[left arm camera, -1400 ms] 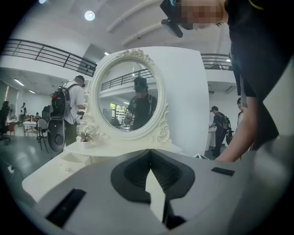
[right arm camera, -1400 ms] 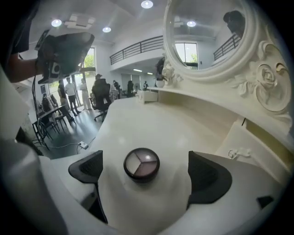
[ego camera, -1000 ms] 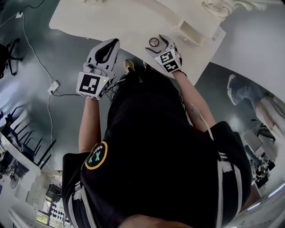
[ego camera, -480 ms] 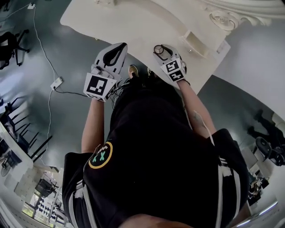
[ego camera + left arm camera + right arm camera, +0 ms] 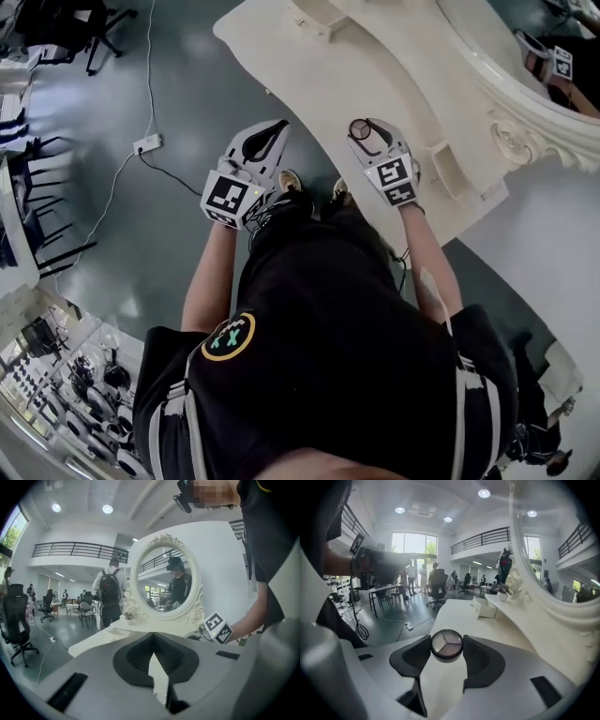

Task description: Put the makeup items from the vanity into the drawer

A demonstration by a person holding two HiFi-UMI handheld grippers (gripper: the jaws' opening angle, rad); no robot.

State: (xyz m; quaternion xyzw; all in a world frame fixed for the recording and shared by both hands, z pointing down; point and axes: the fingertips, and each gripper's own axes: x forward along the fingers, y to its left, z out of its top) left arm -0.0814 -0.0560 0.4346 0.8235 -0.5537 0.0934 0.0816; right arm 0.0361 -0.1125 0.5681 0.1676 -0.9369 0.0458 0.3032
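Compact (image 5: 446,645), round with three shades showing, is gripped at its rim between the jaws of the right gripper (image 5: 362,131) and is held over the white vanity (image 5: 309,66), near its front edge. The left gripper (image 5: 153,641) is held off the vanity's edge, over the floor, its jaws pressed together with nothing between them. An oval mirror (image 5: 166,581) is seen at the vanity's back, and a small white box (image 5: 485,607) is set farther along the top.

The white vanity (image 5: 375,84) holds a round mirror (image 5: 165,581), a small box (image 5: 486,608) and a flower pot (image 5: 502,595)
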